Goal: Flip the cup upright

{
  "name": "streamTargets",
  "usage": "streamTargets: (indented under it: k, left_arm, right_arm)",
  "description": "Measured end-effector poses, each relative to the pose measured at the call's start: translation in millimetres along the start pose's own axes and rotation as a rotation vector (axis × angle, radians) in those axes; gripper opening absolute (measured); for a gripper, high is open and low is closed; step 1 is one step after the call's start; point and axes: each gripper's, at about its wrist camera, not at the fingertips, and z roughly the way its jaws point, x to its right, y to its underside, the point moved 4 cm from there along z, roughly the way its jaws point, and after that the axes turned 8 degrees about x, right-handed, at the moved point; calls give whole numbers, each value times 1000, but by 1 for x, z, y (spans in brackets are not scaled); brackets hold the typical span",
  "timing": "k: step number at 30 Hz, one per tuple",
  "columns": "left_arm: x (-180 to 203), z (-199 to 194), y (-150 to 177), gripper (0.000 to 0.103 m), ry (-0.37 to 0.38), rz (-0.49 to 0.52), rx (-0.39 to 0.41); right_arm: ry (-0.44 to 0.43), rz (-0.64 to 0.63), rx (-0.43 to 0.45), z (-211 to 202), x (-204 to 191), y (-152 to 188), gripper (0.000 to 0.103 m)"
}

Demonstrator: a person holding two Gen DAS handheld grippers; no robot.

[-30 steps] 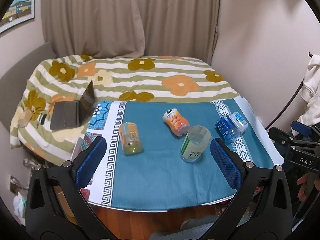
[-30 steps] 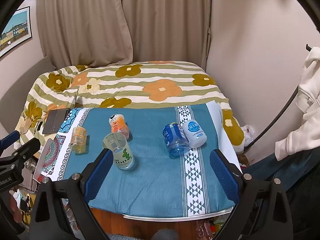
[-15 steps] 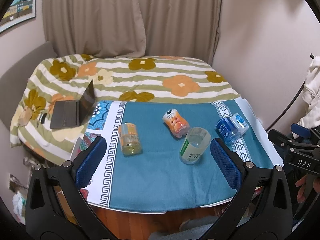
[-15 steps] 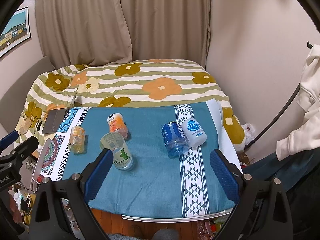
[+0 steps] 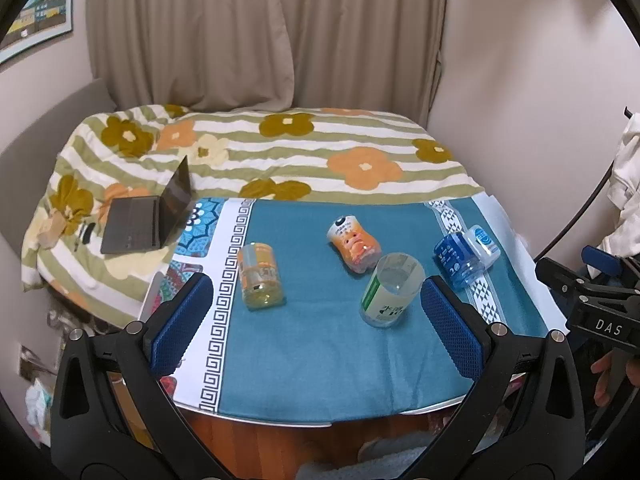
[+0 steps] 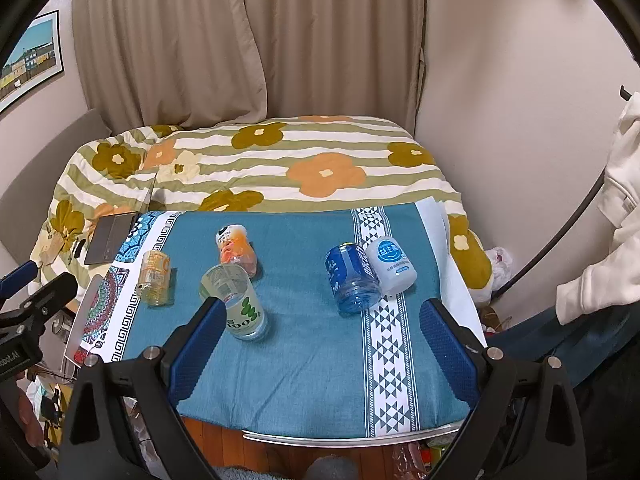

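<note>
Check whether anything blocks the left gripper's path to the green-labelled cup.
Nothing visible does. The left gripper is open and held back from the table's near edge, and only bare blue tablecloth lies before the green-labelled cup. The orange cup lies beyond it, close to its rim, not in the path.

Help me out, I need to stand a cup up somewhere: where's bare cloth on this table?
The near strip of teal cloth is free, between the green-label cup and the front edge. So is the middle, between that cup and the blue cup. The left is crowded: yellow cup, orange cup.
</note>
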Motion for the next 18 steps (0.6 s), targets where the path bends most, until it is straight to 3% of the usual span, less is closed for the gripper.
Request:
streamTargets:
  k: [18]
  left_arm:
    - [5,-7,-3,103,-57,25,58]
  right_arm:
    - [-9,-5,3,-1,-2,-2,97]
